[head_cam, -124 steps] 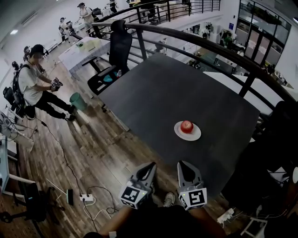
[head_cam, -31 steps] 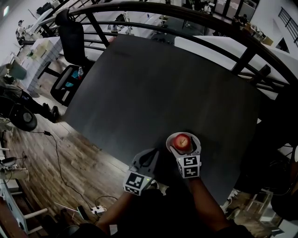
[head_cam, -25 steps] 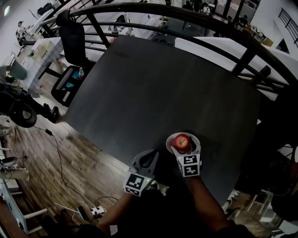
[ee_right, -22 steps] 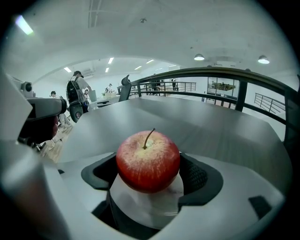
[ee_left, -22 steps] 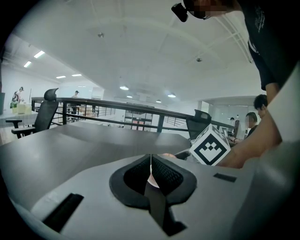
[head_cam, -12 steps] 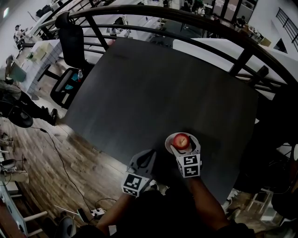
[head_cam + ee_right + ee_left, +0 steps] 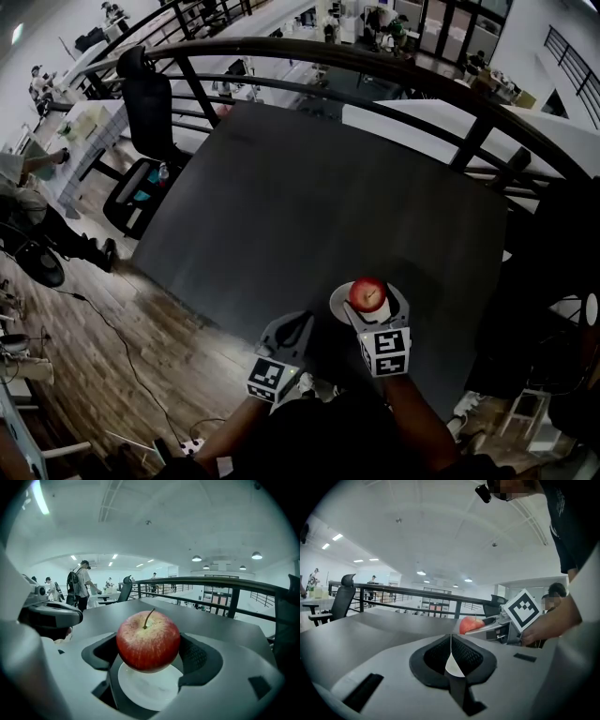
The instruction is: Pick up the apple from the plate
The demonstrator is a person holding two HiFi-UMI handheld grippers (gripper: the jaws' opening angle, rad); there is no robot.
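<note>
Since half a second back, the apple [image 7: 148, 641] has come up off the plate [image 7: 150, 688]. It used to sit on it, and now it hangs between the jaws of the right hand-held gripper [image 7: 373, 305]. The white plate shows underneath it in the right gripper view. The jaws are closed in on the apple from both sides, stem pointing up. How far clear of the plate it is, I honestly can't judge.

Hidden bits: from the head view the plate is mostly covered by the apple and the gripper, with just a sliver of white rim poking out on the left. The person's arms get cut off at the bottom edge. The left gripper view catches only part of the apple behind the other gripper's jaw, and no plate at all.

Count: one apple, one plate, two grippers, one dark desk [image 7: 319, 197], one black office chair [image 7: 145, 94] past its far corner.

The left hand-held gripper [image 7: 295, 326] sits near the desk's front edge, jaws pressed together with nothing in them.
</note>
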